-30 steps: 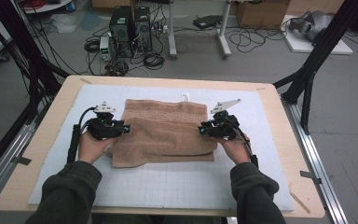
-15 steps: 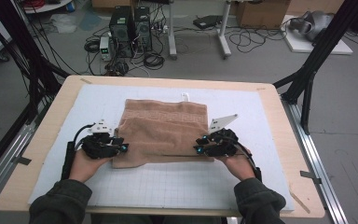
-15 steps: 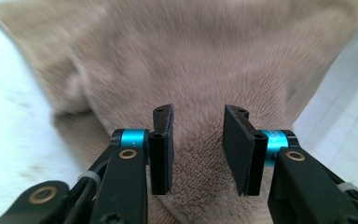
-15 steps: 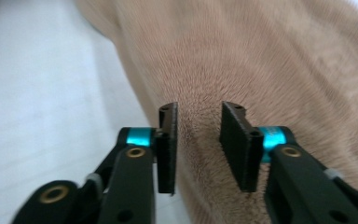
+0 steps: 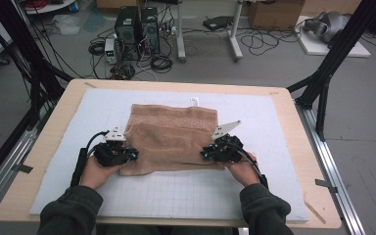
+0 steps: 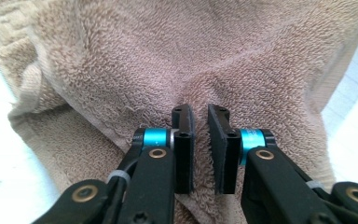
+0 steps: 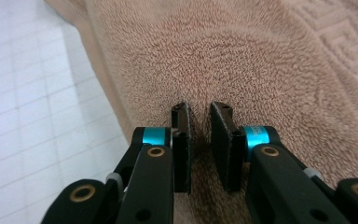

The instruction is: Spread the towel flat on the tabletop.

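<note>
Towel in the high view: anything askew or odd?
Slightly. The towel is folded unevenly: its near-left corner is bunched and sticks out past the layer above, beside the left gripper. No tears or spills visible.

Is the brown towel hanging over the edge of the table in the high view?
No, the towel lies wholly on the white mat, far from every edge of the table.

Lab – computer towers [image 5: 136, 25], tangled cables [image 5: 269, 41] on grey floor [image 5: 367, 147], black frame struts [image 5: 335, 54]

Even bright light, soft pics, no glare
</note>
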Available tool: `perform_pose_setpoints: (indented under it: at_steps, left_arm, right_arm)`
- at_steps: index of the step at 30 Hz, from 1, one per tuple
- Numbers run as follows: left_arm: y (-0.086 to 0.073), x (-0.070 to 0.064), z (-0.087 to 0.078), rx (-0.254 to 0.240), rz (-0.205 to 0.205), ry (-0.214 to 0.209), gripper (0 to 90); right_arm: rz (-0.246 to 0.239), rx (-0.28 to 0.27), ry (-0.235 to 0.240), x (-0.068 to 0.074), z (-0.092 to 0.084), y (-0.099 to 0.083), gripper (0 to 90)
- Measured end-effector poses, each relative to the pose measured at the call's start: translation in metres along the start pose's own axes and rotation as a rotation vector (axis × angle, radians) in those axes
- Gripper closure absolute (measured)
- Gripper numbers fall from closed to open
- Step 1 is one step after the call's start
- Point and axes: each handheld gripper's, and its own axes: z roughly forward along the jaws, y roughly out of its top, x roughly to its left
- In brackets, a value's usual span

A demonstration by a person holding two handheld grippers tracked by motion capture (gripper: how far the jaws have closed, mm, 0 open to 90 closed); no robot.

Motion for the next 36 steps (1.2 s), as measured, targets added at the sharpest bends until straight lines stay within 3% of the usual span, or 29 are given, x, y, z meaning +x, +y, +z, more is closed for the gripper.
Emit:
perform_pose_setpoints:
  at_steps: [5,10,14,17,19,24,30,36]
  left_arm:
    - [0.001,-0.002,-0.018,-0.054,-0.033,-0.018,81.5]
    - [0.001,-0.012,-0.036,-0.083,-0.008,-0.027,82.3]
    - [0.001,-0.014,-0.046,-0.096,0.001,-0.021,82.3]
    - [-0.001,-0.016,-0.044,-0.086,0.005,-0.026,79.8]
    - [-0.001,-0.017,-0.04,-0.083,-0.005,-0.046,70.1]
    - [0.001,-0.017,-0.018,-0.016,-0.001,-0.033,60.8]
    - [0.0,-0.013,0.01,0.056,0.016,-0.009,72.7]
    - [0.001,-0.011,0.01,0.037,0.011,-0.01,79.7]
  right_arm:
    - [-0.003,-0.049,0.005,0.005,-0.018,0.002,79.2]
    - [-0.032,-0.088,0.005,0.016,-0.037,0.006,87.4]
    - [-0.065,-0.074,-0.005,0.022,-0.047,0.01,87.4]
    - [-0.066,-0.048,0.033,0.021,-0.038,0.006,79.4]
    - [-0.064,-0.025,0.026,0.022,-0.028,0.002,73.4]
    - [-0.041,0.029,0.039,0.017,-0.001,-0.001,69.1]
    - [-0.025,0.022,0.029,0.009,0.01,0.0,72.6]
    - [-0.031,0.032,0.014,0.01,0.015,-0.001,85.3]
